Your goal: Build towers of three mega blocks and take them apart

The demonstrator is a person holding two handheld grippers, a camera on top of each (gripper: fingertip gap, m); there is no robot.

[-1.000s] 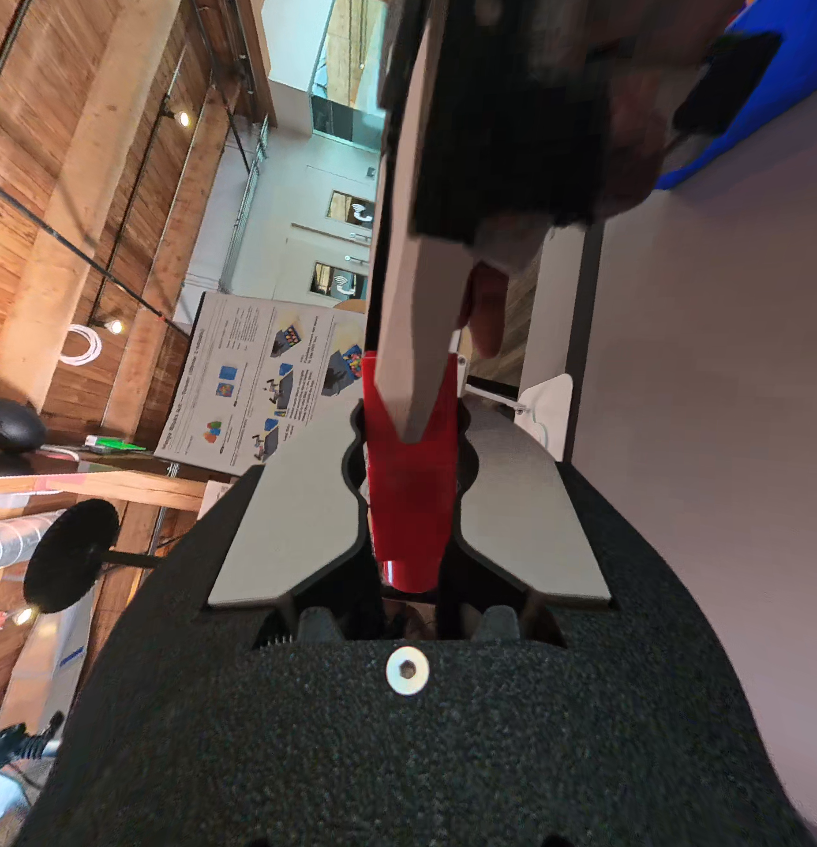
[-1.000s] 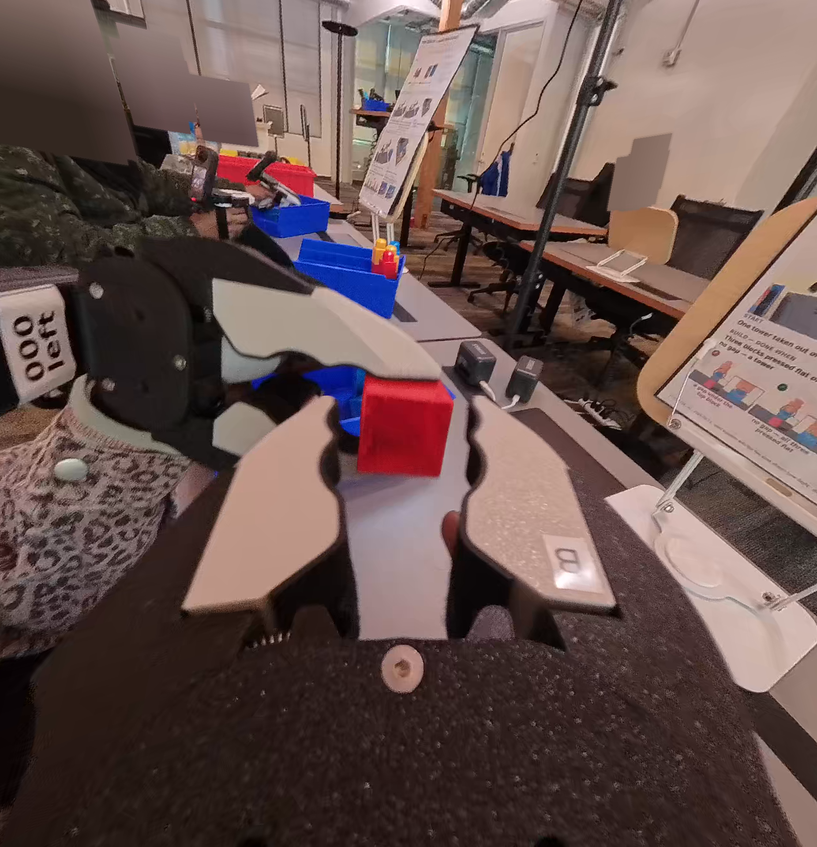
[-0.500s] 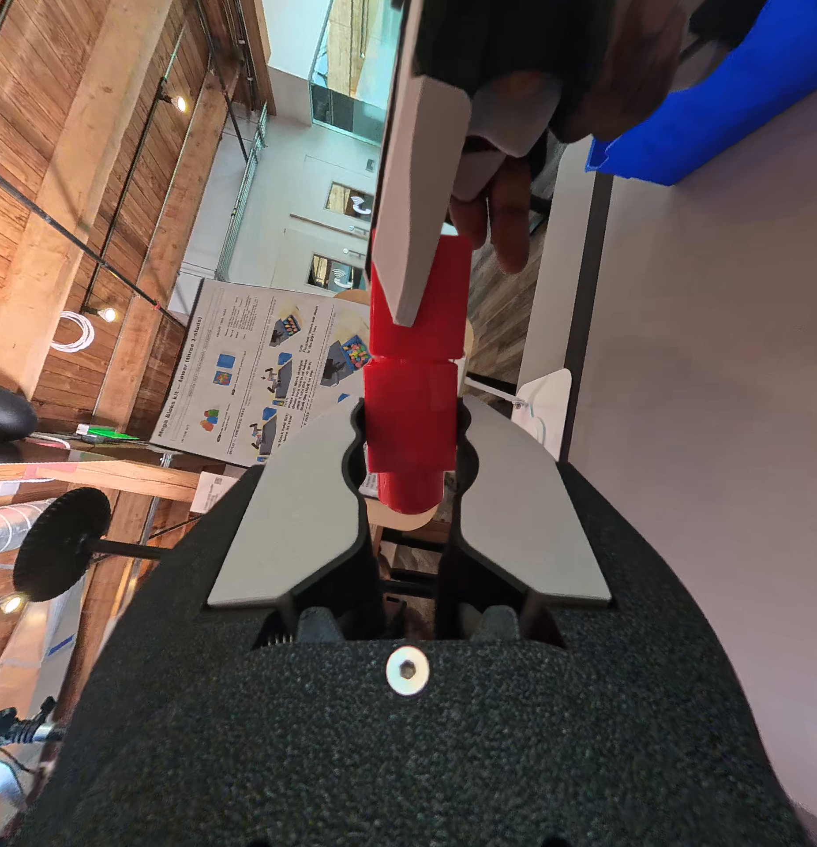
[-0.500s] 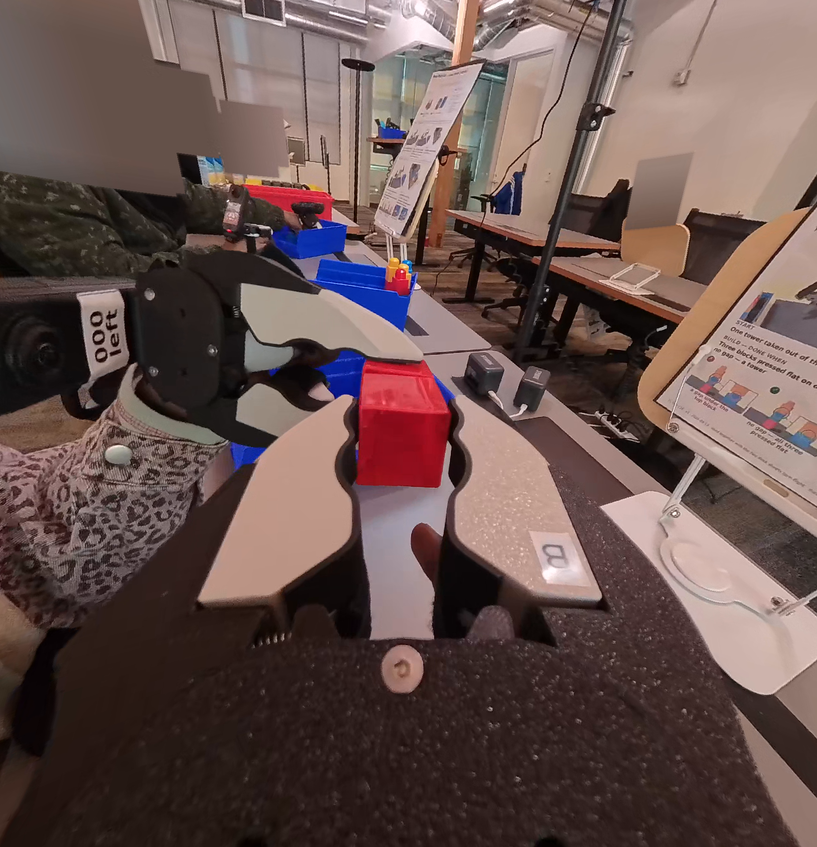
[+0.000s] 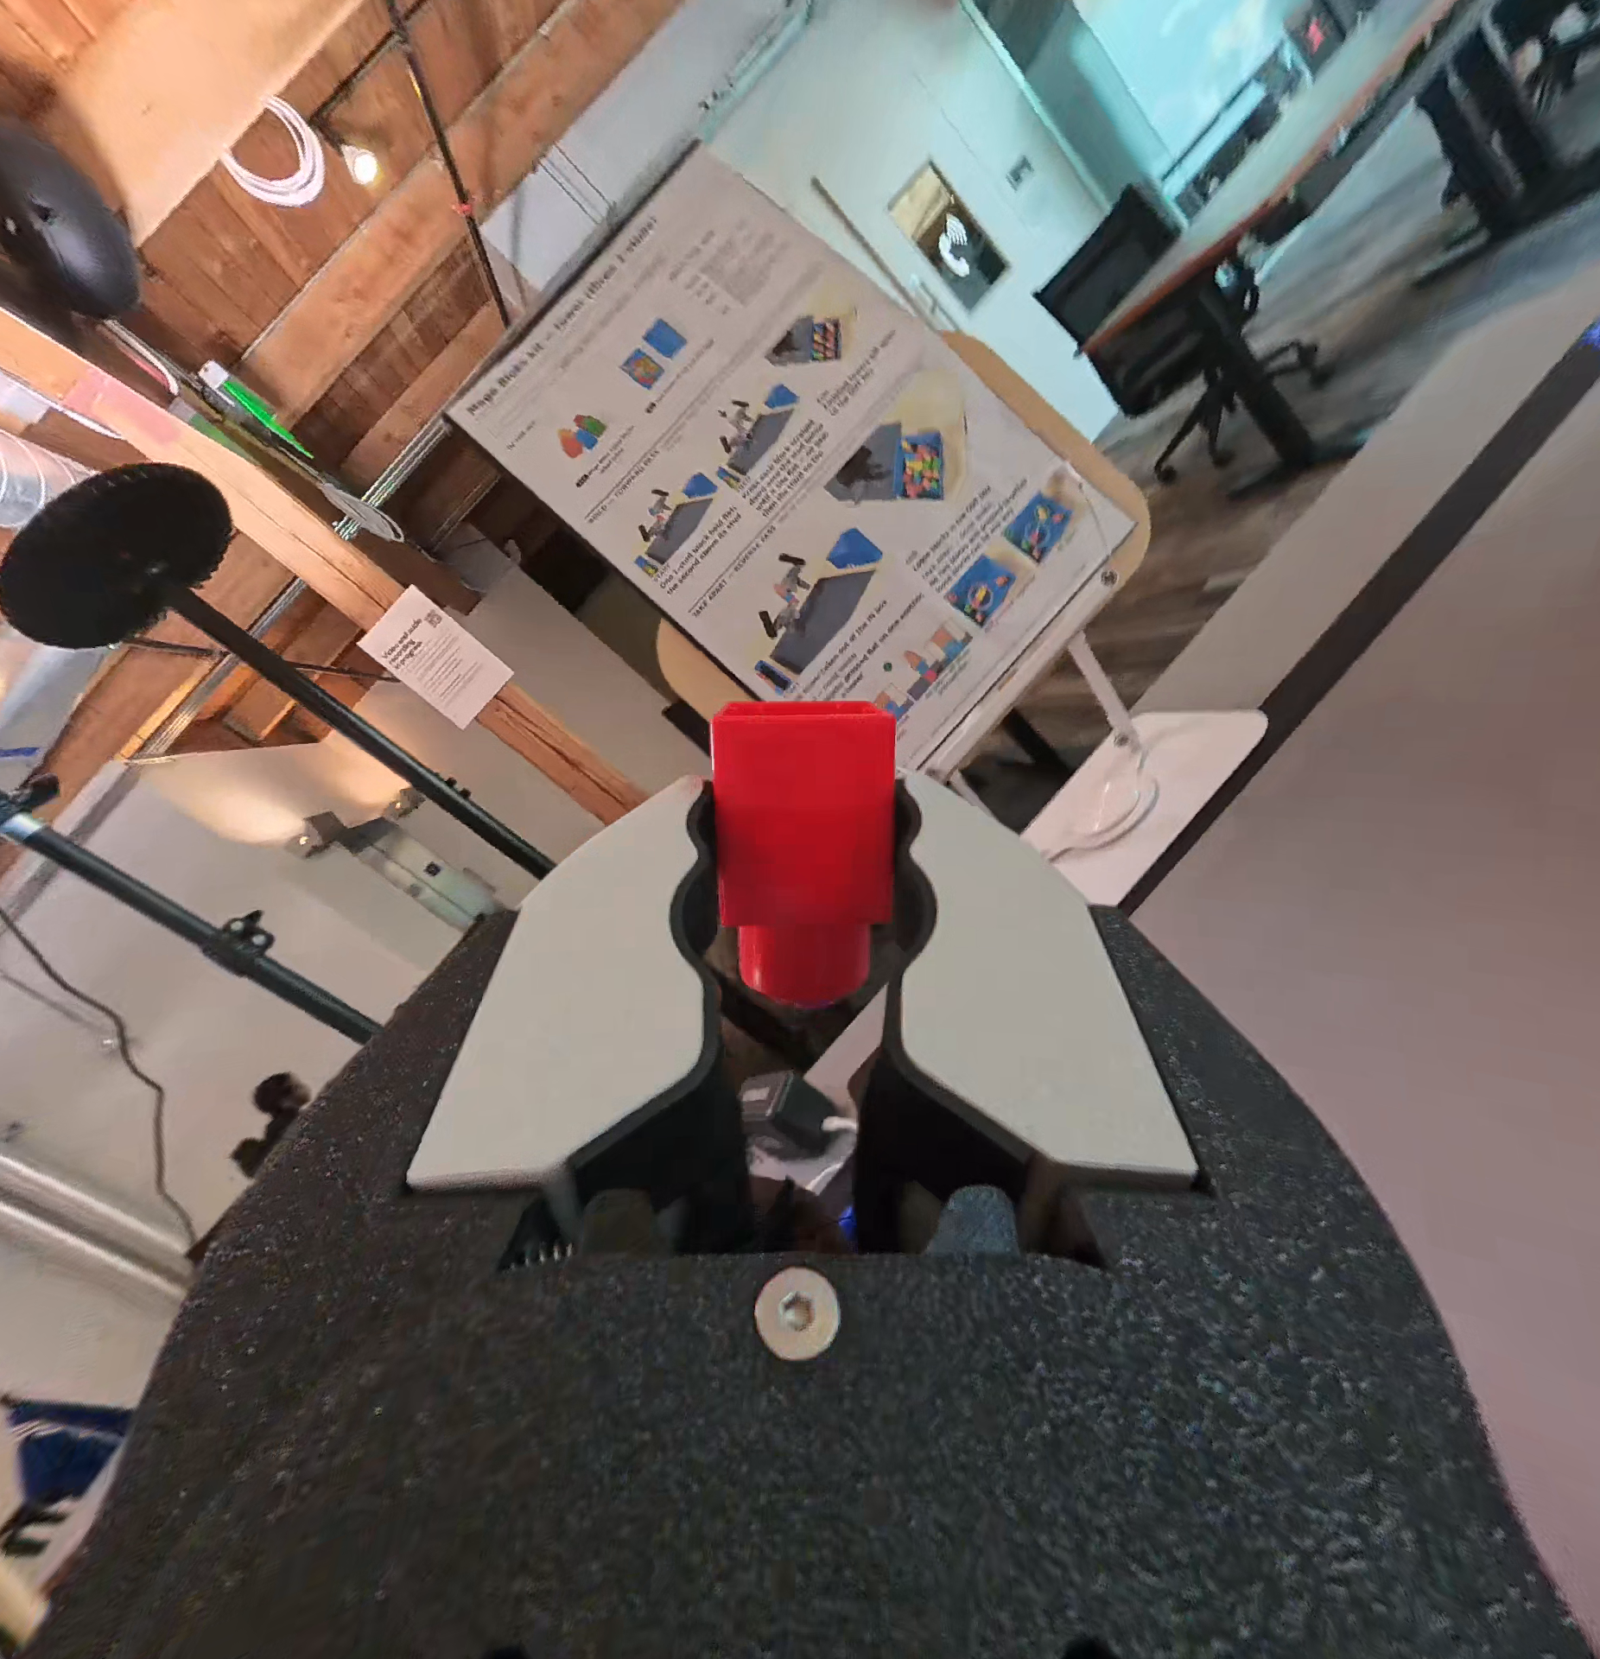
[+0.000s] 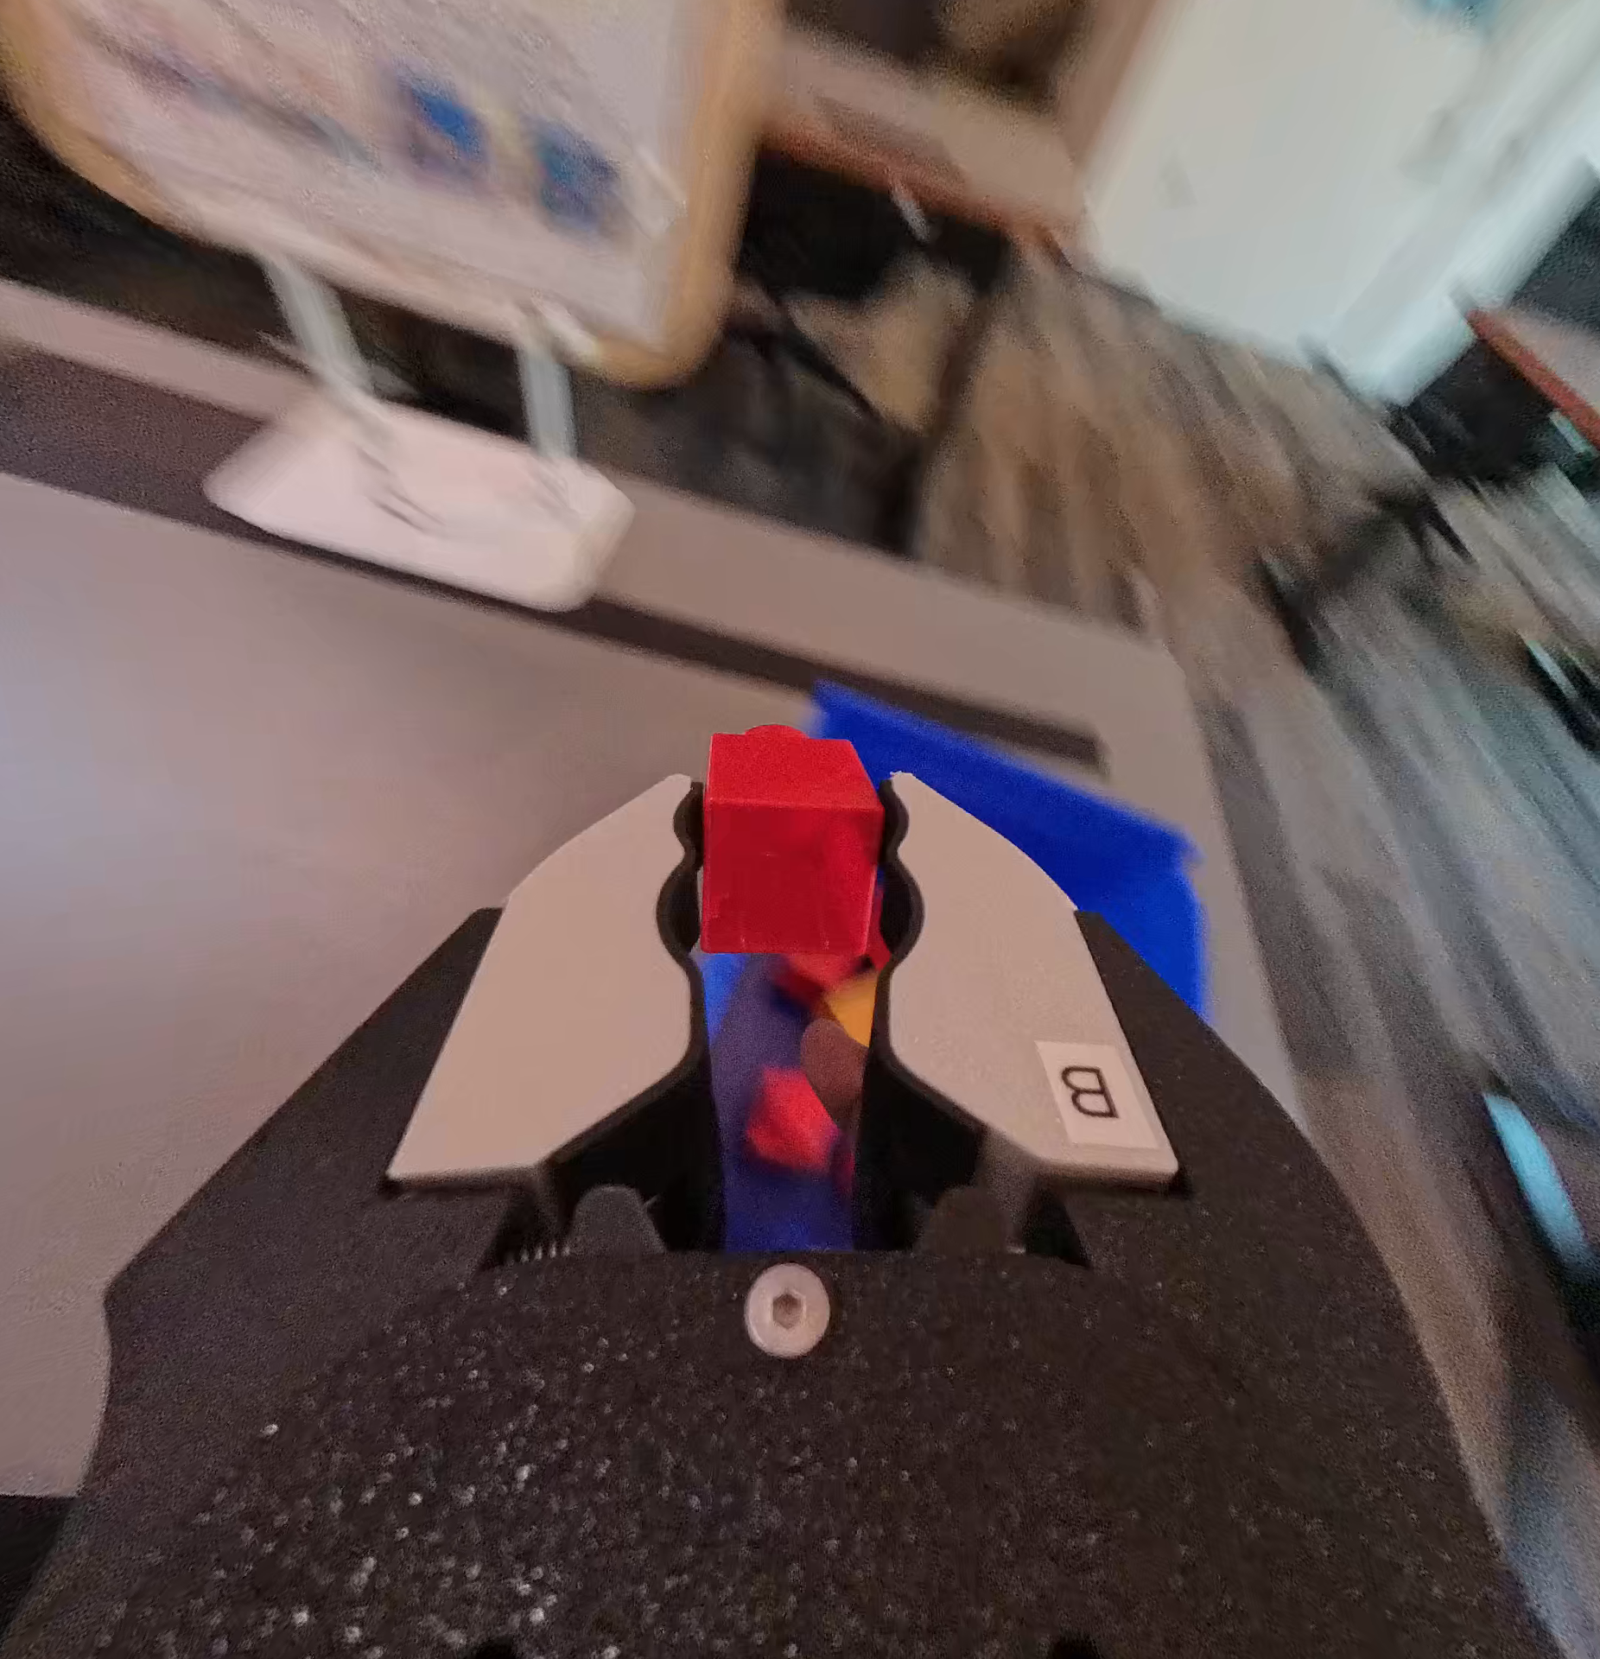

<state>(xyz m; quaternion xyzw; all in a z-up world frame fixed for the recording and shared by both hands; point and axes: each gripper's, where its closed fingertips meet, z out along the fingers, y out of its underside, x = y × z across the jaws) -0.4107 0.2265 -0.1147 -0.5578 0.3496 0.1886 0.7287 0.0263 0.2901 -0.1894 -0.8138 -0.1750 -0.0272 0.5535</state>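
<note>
My left gripper [image 5: 804, 799] is shut on a red mega block [image 5: 802, 830], held in the air with its stud pointing back toward the camera and its hollow end forward. My right gripper [image 6: 789, 790] is shut on another red mega block [image 6: 787, 853], held above a blue bin [image 6: 1048, 835]. Loose red and orange blocks [image 6: 792, 1122] show blurred in the bin through the gap between the fingers. The two held blocks are apart; neither gripper shows in the other's view.
A grey table [image 5: 1425, 943] lies to the right in the left wrist view. An instruction board on a white stand [image 5: 778, 503] is beyond it, also blurred in the right wrist view [image 6: 401, 162]. A black tripod pole [image 5: 330, 709] stands at left. The tips of one gripper are about 45 cm away from the tips of the other.
The two red blocks, joined half a second ago, have been pulled apart. The right gripper has swung away over the blue bin with its block. The left gripper has tilted toward the board.
</note>
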